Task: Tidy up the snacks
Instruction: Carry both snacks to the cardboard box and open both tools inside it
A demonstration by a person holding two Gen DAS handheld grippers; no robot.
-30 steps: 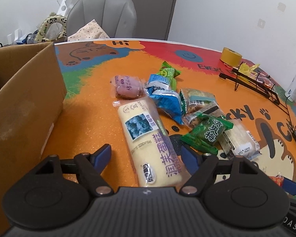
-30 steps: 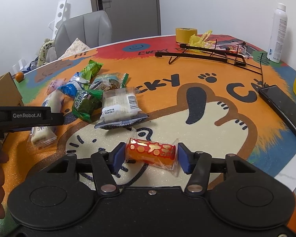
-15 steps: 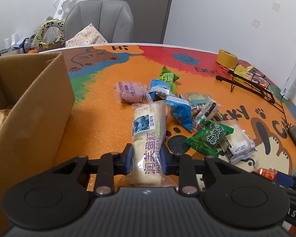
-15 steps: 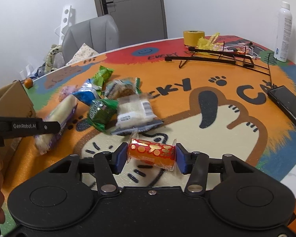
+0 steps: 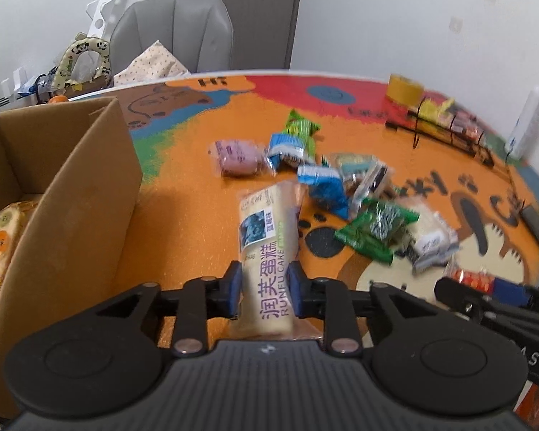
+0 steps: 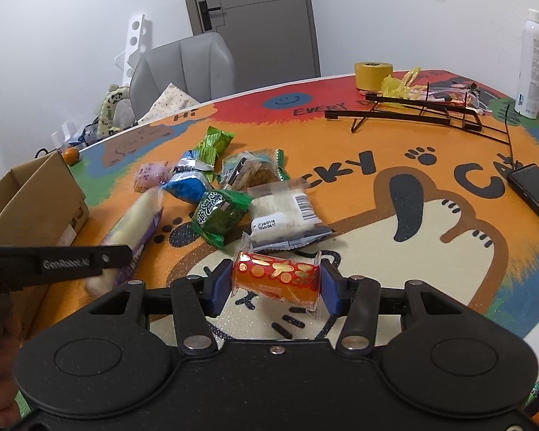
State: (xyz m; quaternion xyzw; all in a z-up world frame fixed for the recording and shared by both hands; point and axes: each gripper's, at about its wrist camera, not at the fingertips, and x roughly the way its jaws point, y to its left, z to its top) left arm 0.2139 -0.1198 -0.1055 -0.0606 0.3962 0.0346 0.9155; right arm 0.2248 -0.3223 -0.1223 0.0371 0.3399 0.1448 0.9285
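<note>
With the left hand-held gripper closed on the cake, its jaws having just eased slightly, carry it level over the box wall; right hand-held gripper clamps the red roll above the bench; only the left view shows a snack inside the box.

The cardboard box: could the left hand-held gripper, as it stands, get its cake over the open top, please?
Probably yes: the cardboard box stands open beside the left hand-held gripper, nothing between; the Runfu cake must clear its wall.
</note>
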